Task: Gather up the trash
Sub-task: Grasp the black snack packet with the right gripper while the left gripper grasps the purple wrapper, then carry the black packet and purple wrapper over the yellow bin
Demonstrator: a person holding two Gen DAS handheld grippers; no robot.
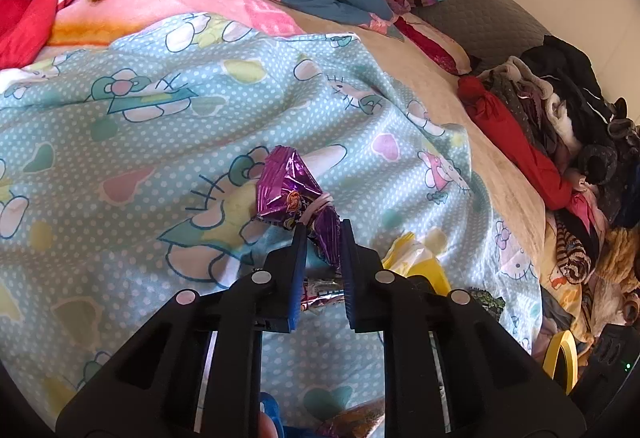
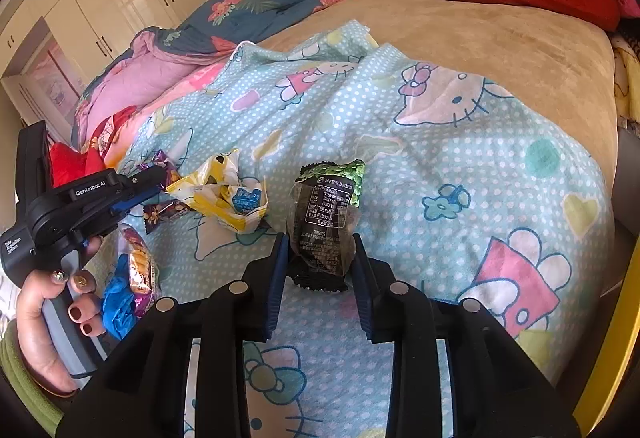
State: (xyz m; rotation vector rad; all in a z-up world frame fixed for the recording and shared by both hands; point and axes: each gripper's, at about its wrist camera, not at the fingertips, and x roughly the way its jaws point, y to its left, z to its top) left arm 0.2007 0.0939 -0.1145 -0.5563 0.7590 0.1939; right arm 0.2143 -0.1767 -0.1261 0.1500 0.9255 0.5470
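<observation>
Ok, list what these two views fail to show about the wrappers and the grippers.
- Crinkled purple foil wrapper: lower end hidden between the left gripper fingers, left wrist view.
- Black-and-green snack packet: bottom edge masked by the right gripper; contact unclear.
- Small print on that packet: too small to read.
- Crumpled yellow plastic wrapper: partly behind the left gripper.

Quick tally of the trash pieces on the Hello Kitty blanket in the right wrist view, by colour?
Purple foil wrapper: 1, in the left gripper
Yellow wrapper: 1
Dark green-topped wrapper: 1, between the right gripper fingers
Orange-purple packet: 1
Blue piece: 1
Total: 5
</observation>
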